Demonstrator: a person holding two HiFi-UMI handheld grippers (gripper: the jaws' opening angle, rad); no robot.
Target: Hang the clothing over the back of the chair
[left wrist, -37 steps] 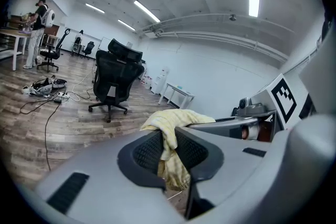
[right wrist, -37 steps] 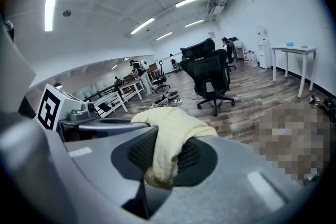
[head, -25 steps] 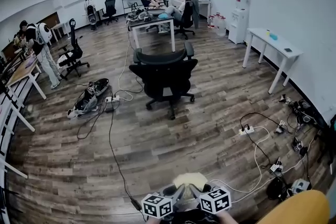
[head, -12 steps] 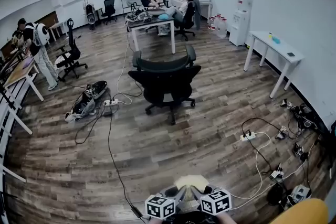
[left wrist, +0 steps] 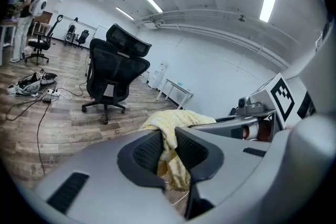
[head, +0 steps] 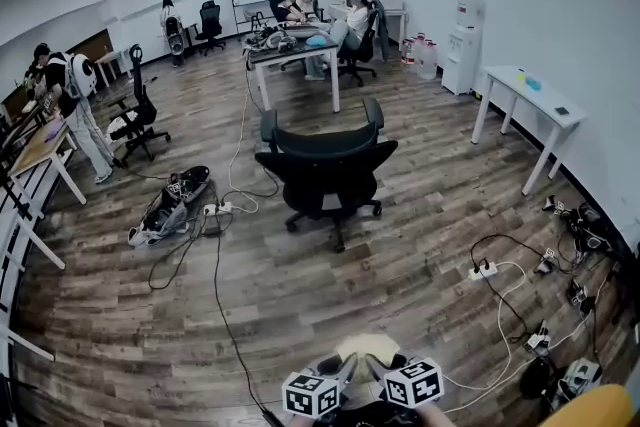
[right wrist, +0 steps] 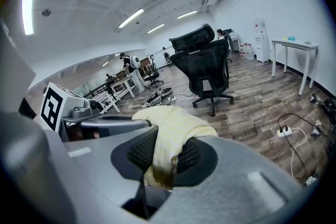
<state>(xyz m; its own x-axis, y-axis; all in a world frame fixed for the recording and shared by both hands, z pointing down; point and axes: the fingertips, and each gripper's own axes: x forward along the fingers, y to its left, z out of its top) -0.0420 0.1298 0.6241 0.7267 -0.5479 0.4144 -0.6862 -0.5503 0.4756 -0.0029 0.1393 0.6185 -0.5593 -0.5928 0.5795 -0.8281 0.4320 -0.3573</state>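
The left gripper (left wrist: 168,153) and right gripper (right wrist: 161,157) each pinched the yellow cloth (head: 365,347), bunched just ahead between them. It looked light, soft and floppy, and would probably drape best held near its edges. The chair (head: 325,165) stood well ahead.

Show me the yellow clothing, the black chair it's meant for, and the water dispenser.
yellow clothing (head: 366,347), head view, on the bunched fabric near the bottom edge.
black chair (head: 325,170), head view, on its backrest.
water dispenser (head: 466,40), head view, on its white body.
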